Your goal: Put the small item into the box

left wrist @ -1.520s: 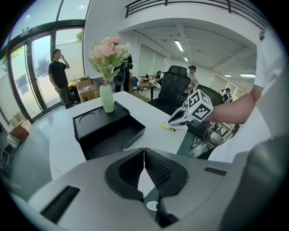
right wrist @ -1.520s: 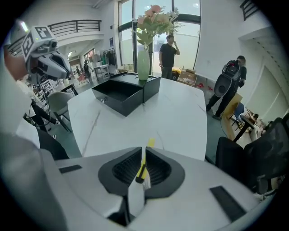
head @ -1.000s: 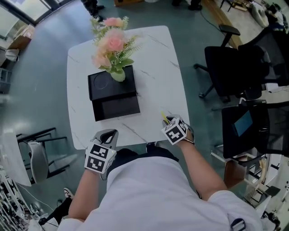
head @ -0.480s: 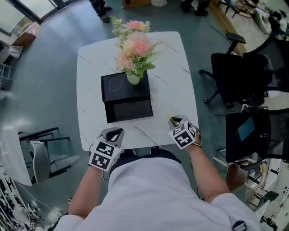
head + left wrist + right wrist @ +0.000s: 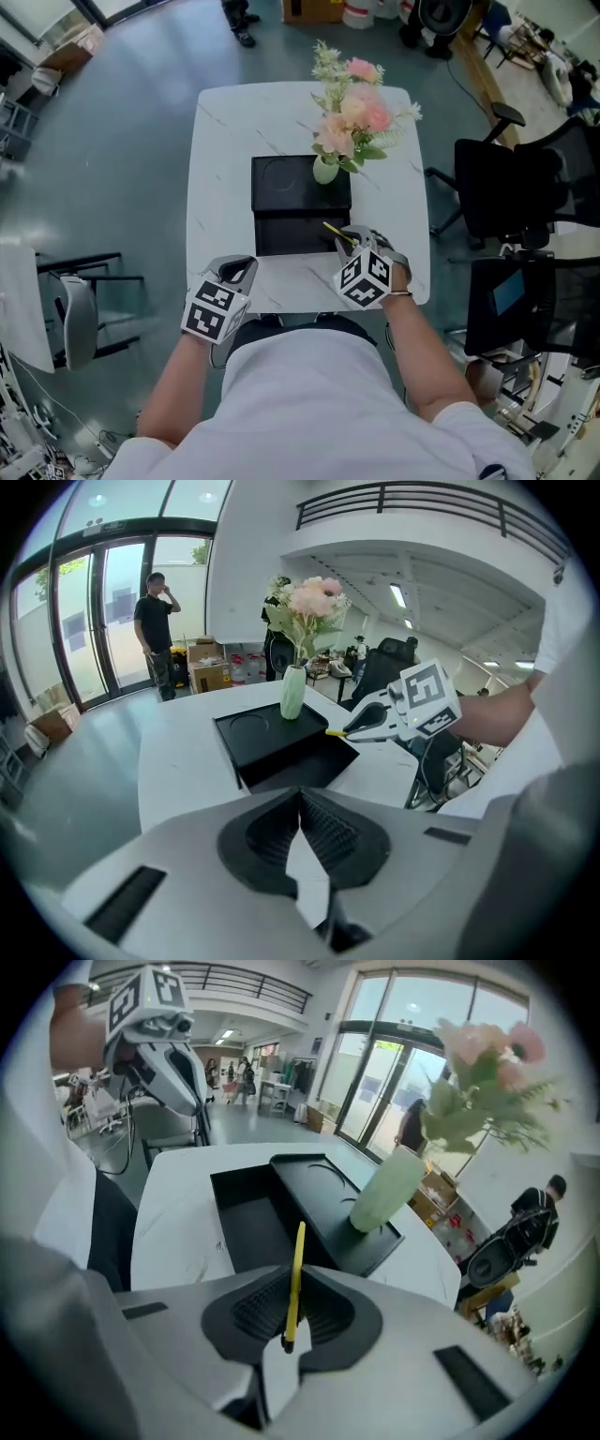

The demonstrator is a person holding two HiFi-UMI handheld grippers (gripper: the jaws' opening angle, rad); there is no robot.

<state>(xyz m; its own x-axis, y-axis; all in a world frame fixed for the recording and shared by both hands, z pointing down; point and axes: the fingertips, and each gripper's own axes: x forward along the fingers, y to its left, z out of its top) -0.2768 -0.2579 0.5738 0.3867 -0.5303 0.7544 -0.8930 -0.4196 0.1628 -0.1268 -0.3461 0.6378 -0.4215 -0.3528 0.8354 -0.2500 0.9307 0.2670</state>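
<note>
A black box lies in the middle of the white table (image 5: 211, 187); its open shallow tray (image 5: 289, 234) faces me, and its raised back part (image 5: 286, 180) carries a vase of pink flowers (image 5: 352, 122). My right gripper (image 5: 354, 242) is shut on a thin yellow stick (image 5: 335, 231) at the tray's near right corner. In the right gripper view the yellow stick (image 5: 295, 1274) stands upright between the jaws of that gripper (image 5: 292, 1309), with the tray (image 5: 246, 1218) just ahead. My left gripper (image 5: 239, 268) is at the table's near edge, shut and empty (image 5: 301, 808).
Black office chairs (image 5: 511, 183) stand right of the table, and a grey chair (image 5: 80, 319) is at the left. A person (image 5: 155, 621) stands by the glass doors beyond the table. The vase (image 5: 386, 1192) rises close behind the tray.
My right gripper has carried the yellow stick forward and left, from the table's near right part to the tray's corner. The left gripper stays at the near edge.
</note>
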